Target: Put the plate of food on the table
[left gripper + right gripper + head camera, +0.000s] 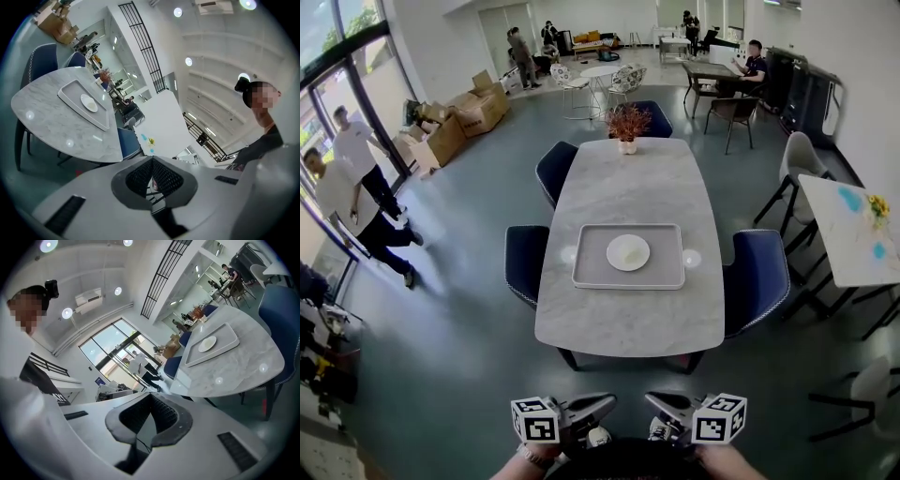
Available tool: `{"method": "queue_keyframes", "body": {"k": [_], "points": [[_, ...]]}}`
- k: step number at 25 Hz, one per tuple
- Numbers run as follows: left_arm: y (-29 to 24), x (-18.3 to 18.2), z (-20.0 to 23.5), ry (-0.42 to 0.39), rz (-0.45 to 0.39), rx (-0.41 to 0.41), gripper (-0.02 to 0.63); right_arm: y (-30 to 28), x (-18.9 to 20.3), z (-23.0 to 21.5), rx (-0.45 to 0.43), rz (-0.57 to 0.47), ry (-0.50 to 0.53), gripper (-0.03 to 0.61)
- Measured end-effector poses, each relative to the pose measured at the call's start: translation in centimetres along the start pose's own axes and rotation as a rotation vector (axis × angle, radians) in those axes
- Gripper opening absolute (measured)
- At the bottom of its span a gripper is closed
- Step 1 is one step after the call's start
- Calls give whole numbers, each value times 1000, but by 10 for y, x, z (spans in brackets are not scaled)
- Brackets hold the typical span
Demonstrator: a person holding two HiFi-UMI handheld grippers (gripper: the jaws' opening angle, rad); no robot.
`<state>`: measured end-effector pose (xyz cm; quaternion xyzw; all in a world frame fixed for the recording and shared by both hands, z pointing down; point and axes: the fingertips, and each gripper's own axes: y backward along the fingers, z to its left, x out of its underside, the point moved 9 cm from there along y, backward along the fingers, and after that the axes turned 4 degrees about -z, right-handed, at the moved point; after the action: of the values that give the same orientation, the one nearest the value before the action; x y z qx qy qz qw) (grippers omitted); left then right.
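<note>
Right, from here the counter (628, 178) lies dead ahead at twelve o'clock, well apart from both of my tools. The plate (628, 252) sits flat in the middle of the grey tray (586, 272), and the tray rests on the near half of the counter. A potted plant (628, 122) stands at the tray's twelve o'clock, at the far end. Blue chairs flank the tray, one at its nine o'clock (527, 262) and one at its three o'clock (757, 277).

My left gripper (612, 400) has its fingers clenched on nothing. My right gripper (648, 399) is the same, its fingers pressed together and empty. Both are low at six o'clock, side by side and pointing at the counter.

I judge this to be the approach, with the plate not yet touched. To do it well I would come square to the counter's near edge, between the two chairs. I would spread the fingers before reaching over the tray, not above the plate. The rim looks thin and shallow, so I would take it from nine and three o'clock together and keep it level. The tray has a raised lip, so the plate must clear it before going down on bare marble. The strip at the tray's six o'clock looks the nearest free spot
</note>
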<state>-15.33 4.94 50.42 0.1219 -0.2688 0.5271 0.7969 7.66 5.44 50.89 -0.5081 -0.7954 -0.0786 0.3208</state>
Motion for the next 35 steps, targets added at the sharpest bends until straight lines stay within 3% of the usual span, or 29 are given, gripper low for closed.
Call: {"method": "queue_keyframes", "body": {"k": [9,16,35], "points": [[20,8,-2,-24,14,18,8,-14,25,14,-46,-2,-17,11],[32,7,-4,-24,9,15,8,-21,27,31,-16,33,42,11],[45,9,-8,-24,4,23,8,-22,35,45,-12,32,64,11]]}}
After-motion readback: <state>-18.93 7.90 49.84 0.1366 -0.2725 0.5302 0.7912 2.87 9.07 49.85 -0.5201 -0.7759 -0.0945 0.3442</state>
